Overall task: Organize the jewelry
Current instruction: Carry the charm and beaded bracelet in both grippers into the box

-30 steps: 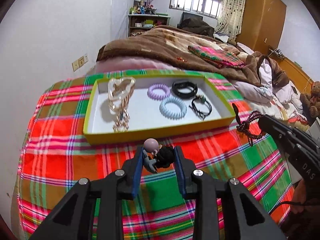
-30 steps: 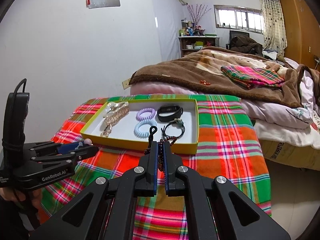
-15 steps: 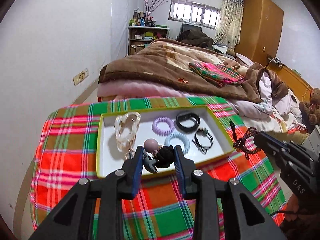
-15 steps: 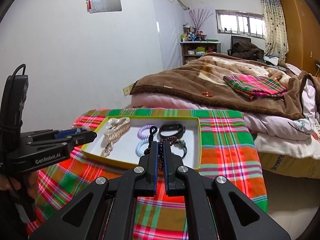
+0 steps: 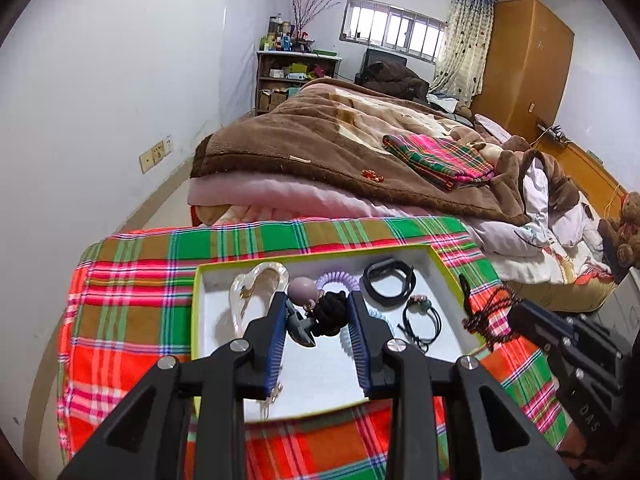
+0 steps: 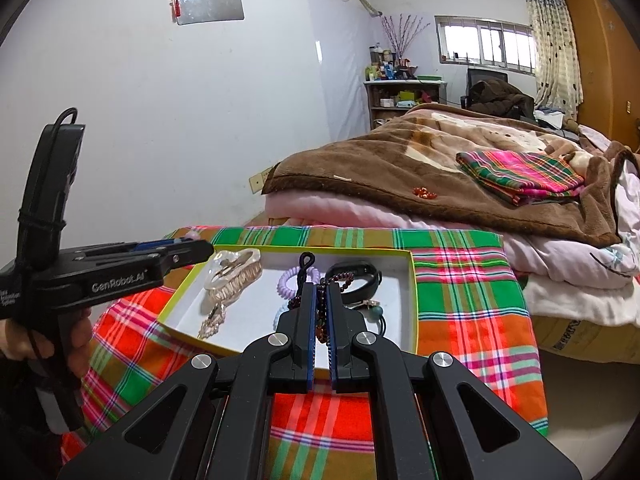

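Both hands hang over the yellow tray (image 5: 448, 276) on the plaid table, the left gripper (image 5: 318, 316) jaws squeezing a black knotted hair tie (image 5: 330, 314) and the right gripper (image 6: 319, 316) jaws shut on a dark bead string (image 6: 338, 280), which probably could snag the near hair loops when dropped.

Count: 2 coil hair ties (image 5: 338, 280), 1 black band (image 5: 388, 276), 1 tray (image 5: 448, 276), 2 grippers (image 5: 316, 320).

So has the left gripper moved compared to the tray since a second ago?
Yes. The left gripper came forward over the tray; earlier it sat short of the tray's near rim.
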Available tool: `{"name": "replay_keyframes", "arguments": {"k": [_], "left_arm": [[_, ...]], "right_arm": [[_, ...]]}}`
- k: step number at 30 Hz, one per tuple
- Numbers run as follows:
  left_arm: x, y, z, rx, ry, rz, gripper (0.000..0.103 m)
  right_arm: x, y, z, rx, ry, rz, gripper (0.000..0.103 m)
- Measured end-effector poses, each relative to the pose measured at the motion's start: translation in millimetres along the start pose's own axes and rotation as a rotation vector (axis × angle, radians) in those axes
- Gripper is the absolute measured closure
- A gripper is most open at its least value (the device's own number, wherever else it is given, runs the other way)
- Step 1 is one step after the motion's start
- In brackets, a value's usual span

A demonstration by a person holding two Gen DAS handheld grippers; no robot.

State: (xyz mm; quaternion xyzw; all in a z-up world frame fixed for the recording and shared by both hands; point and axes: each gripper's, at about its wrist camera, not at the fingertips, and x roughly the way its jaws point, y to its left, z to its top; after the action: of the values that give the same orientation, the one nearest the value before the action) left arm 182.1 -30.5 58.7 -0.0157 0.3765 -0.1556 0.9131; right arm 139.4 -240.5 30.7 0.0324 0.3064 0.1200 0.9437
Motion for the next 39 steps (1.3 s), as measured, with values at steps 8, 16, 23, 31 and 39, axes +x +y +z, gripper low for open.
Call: {"name": "replay_keyframes", "arguments": {"k": [8,16,23,31,39], "left_arm": [[32,0,11,-0.014,0.039,-0.036,0.072],[61,4,-1,-0.035,0.103,-0.031,0.072],[74,4,-9,-0.036,0.137,-0.03,0.072],[84,0,-17,-0.034,0.164,-0.034,0.072],[91,0,-25,-0.036,0.188,-0.03,0.072]], "right_arm": [[18,-7,-1,0.014,0.034,-0.004,0.099],[35,-8,-12,0.016,0.083,0.017,0.099],[43,-14,-17,0.028,0.108,0.005,0.099],[47,-17,-21,0.031,0.125,0.0,0.099],[49,-19,-24,0.037,0.137,-0.003,0.098]]}}
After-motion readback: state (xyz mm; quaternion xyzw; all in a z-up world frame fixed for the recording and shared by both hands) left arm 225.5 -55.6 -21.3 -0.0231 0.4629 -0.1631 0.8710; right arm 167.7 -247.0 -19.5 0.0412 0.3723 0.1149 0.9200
